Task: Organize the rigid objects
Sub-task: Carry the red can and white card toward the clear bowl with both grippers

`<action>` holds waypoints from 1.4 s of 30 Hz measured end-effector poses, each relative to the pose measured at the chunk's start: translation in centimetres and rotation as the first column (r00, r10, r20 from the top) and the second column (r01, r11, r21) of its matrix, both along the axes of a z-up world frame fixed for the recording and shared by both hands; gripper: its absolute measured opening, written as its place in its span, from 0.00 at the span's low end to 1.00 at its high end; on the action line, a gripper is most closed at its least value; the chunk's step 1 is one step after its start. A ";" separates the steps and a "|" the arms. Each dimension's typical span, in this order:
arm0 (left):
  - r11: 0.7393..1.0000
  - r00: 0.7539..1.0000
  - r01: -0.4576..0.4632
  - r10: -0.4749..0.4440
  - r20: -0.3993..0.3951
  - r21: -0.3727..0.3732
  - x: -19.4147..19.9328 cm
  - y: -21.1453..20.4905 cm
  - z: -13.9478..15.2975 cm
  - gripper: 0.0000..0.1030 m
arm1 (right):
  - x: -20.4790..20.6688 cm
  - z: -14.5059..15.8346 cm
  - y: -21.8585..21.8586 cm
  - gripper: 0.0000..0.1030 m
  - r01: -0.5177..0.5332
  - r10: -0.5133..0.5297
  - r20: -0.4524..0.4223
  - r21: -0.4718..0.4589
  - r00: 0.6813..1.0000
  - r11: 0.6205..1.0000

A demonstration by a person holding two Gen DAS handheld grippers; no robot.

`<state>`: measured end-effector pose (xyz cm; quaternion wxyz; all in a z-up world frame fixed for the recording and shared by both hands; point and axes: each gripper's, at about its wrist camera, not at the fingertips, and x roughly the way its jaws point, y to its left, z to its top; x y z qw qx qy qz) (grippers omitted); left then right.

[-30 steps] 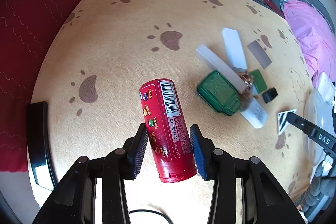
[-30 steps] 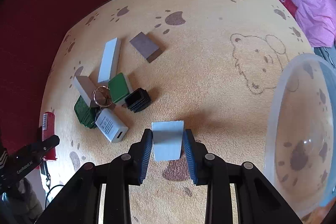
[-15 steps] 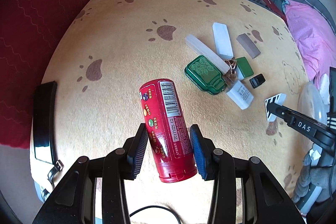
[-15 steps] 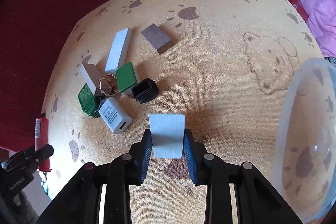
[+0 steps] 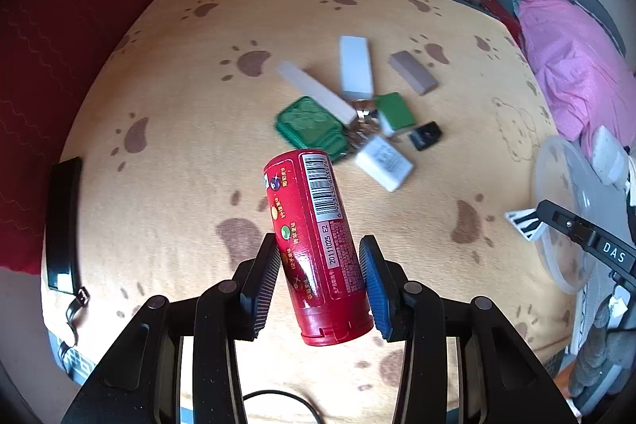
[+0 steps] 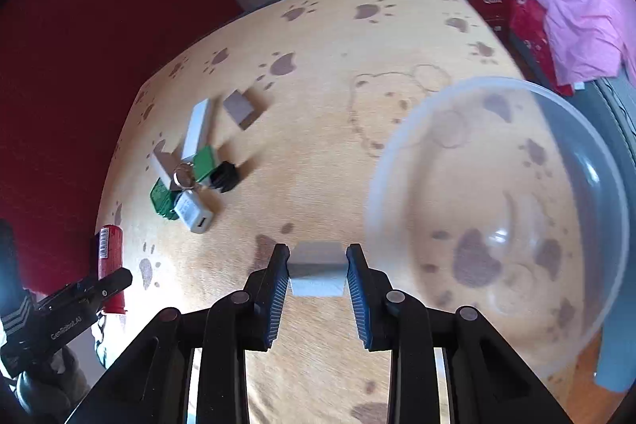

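While the left hand-held gripper grasps the red tube lengthwise along its fingers, the right hand-held gripper clamps a grey block, nearer the clear bowl just to its right.

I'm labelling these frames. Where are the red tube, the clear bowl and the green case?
red tube (image 5: 318, 245), left wrist view, middle of its label.
clear bowl (image 6: 397, 142), right wrist view, near rim.
green case (image 5: 308, 124), left wrist view, its lid.

Both grippers, left gripper and right gripper, are showing black linkages, round silver-grey pivot pins, blue-edged ribbed pads.
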<state>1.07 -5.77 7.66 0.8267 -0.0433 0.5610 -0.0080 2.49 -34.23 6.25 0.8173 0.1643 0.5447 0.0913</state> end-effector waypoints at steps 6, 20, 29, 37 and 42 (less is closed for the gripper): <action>0.998 0.998 0.057 -0.057 0.007 -0.002 0.0 -3.8 0.2 0.41 | -1.8 0.5 -4.2 0.31 0.057 -0.057 0.000 0.042 0.998 0.997; 0.990 0.990 0.144 -0.144 0.012 0.014 0.5 -9.4 0.5 0.41 | -3.2 0.3 -10.5 0.31 0.183 -0.183 -0.016 0.050 0.983 0.982; 0.982 0.982 0.188 -0.188 0.000 0.011 0.6 -11.2 0.6 0.41 | -3.3 -2.9 -11.8 0.33 0.189 -0.185 -0.087 0.033 0.979 0.982; 0.976 0.976 0.218 -0.218 -0.001 0.011 0.5 -12.1 0.9 0.41 | -3.4 -4.2 -11.3 0.47 0.176 -0.170 -0.111 0.047 0.979 0.983; 0.973 0.973 0.229 -0.229 -0.003 0.011 0.4 -12.4 1.0 0.41 | -3.3 -5.4 -9.8 0.48 0.131 -0.124 -0.143 0.041 0.982 0.991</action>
